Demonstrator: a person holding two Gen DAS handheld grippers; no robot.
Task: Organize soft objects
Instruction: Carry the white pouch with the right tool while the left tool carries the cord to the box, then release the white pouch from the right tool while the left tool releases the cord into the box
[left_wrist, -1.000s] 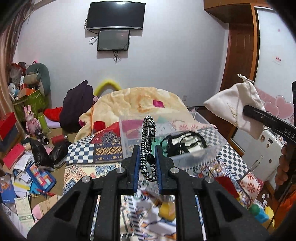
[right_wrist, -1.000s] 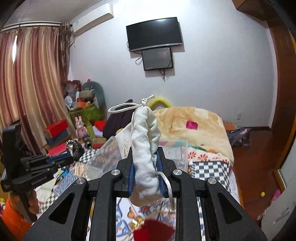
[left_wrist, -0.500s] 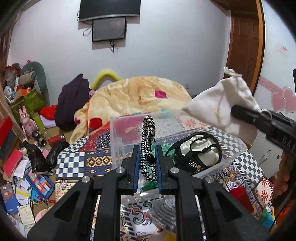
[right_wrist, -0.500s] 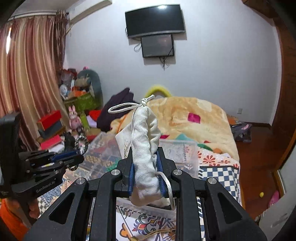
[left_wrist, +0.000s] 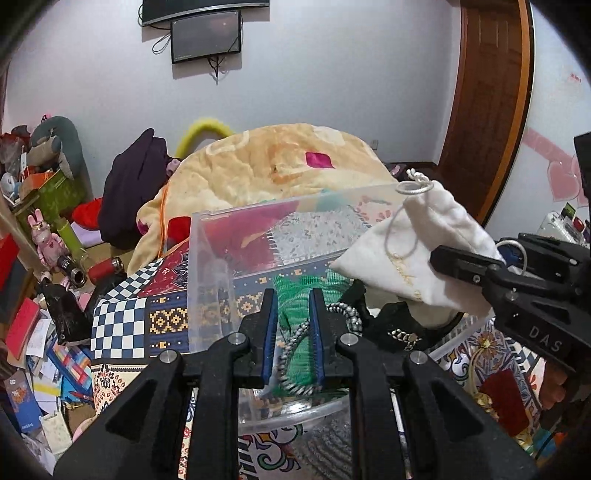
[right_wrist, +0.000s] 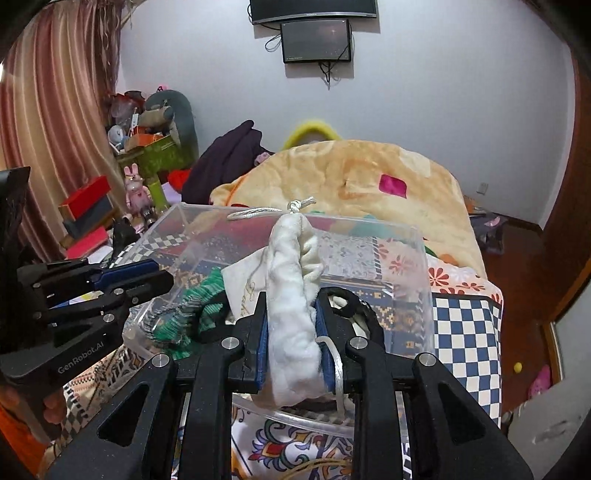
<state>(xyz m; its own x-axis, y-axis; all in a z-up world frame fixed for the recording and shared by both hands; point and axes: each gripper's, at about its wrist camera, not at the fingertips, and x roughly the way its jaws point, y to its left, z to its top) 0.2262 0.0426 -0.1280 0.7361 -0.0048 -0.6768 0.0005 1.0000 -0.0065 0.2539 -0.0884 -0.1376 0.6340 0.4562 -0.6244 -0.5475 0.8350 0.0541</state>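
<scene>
A clear plastic bin stands on the patterned bed cover and shows in the right wrist view too. My left gripper is open over the bin; the black-and-white braided cord lies loose between its fingers on green knit fabric inside the bin. My right gripper is shut on a white drawstring pouch and holds it above the bin; the pouch also shows at the right of the left wrist view. A black strap item lies in the bin.
A yellow blanket is heaped behind the bin. A dark garment lies to its left. Toys, boxes and papers clutter the floor at left. A wooden door is at right.
Both grippers moved forward and down over the bin. My left gripper opened and let go of the braided cord, which dropped into the bin. The pouch stays gripped.
</scene>
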